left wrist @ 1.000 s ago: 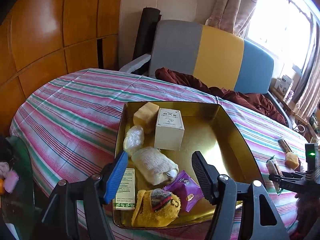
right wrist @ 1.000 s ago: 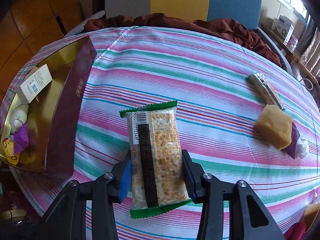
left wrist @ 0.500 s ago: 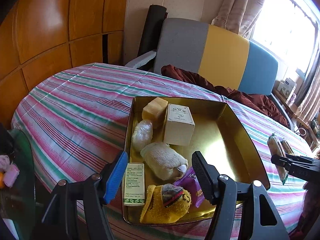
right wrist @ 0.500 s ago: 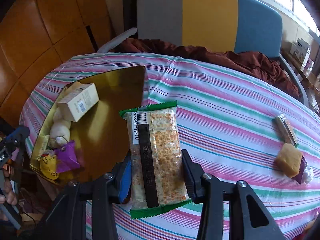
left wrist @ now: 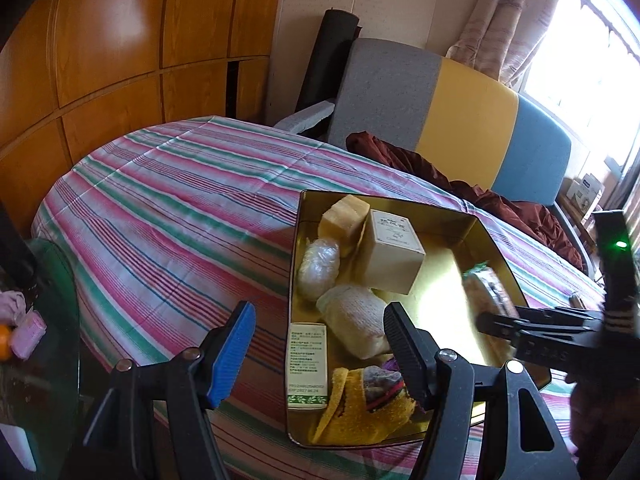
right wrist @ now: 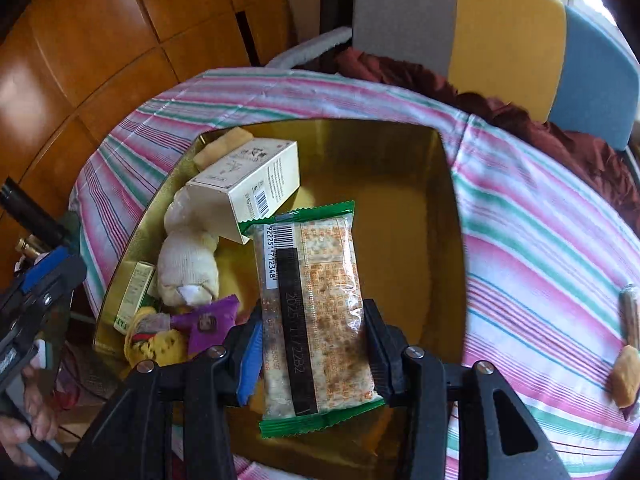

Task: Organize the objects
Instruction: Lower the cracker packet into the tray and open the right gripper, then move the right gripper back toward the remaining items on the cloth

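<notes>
While right tongs (right wrist: pixel 312 354) clamp cracker packet (right wrist: pixel 316 312) over gold tray (right wrist: pixel 444 184), left tongs (left wrist: pixel 320 344) gape empty.

Left wrist view: sits behind its own fingers at the near table edge, angled down and forward across the gold tray (left wrist: pixel 496 240) toward the sofa (left wrist: pixel 464 120) and window. Right wrist view: close above the gold tray (right wrist: pixel 448 184), pitched steeply down, facing the same sofa (right wrist: pixel 500 28). Shared: tray, striped tablecloth (left wrist: pixel 180 208), sofa, wooden wall panels (left wrist: pixel 112 40).
</notes>
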Motion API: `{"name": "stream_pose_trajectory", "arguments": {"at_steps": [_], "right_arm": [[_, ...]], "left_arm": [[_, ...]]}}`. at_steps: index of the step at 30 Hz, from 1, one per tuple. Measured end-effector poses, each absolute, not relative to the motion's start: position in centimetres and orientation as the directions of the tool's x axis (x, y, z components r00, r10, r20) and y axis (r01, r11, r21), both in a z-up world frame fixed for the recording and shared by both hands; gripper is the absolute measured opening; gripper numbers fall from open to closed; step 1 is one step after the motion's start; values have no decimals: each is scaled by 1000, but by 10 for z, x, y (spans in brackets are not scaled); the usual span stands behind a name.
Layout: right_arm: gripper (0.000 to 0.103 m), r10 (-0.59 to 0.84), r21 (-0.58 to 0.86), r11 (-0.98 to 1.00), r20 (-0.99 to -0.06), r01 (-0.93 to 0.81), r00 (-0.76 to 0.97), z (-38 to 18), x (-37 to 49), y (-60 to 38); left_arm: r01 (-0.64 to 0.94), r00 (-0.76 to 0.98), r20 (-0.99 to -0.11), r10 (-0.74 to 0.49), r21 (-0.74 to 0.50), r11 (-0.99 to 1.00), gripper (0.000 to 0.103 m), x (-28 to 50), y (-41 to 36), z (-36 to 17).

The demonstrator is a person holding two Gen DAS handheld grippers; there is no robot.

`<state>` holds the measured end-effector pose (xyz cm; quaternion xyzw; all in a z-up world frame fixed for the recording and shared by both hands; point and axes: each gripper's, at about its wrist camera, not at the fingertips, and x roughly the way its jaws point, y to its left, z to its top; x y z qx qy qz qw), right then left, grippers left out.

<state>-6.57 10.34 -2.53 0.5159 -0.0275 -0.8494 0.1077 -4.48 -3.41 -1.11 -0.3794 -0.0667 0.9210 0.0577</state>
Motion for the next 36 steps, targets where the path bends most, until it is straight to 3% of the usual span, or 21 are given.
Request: {"name": "stream_pose_trajectory", "arguments": {"at_steps": [7,16,28,36], "right_arm": [[48,-273,234,-960,-899,152,-341,-60,-91,82],[48,-296,250,-955,-859,162,-418,-38,-71,90],[50,-223,197,-975,-804,107,-552,7,-30,139],[50,-112,168,-985,-798,-40,-592,16,-8,215]], "left_arm": [[-37,-700,-699,145,-168,-985,71,-45,-42,-16],[-52,-708,-692,139,-146,-988,73,-43,-35,-12],[-125,-730,-666,149,-84,-989,77,-32,-8,0],[-180,-732,-661,168,-49,-982,78,-29,15,6]]}}
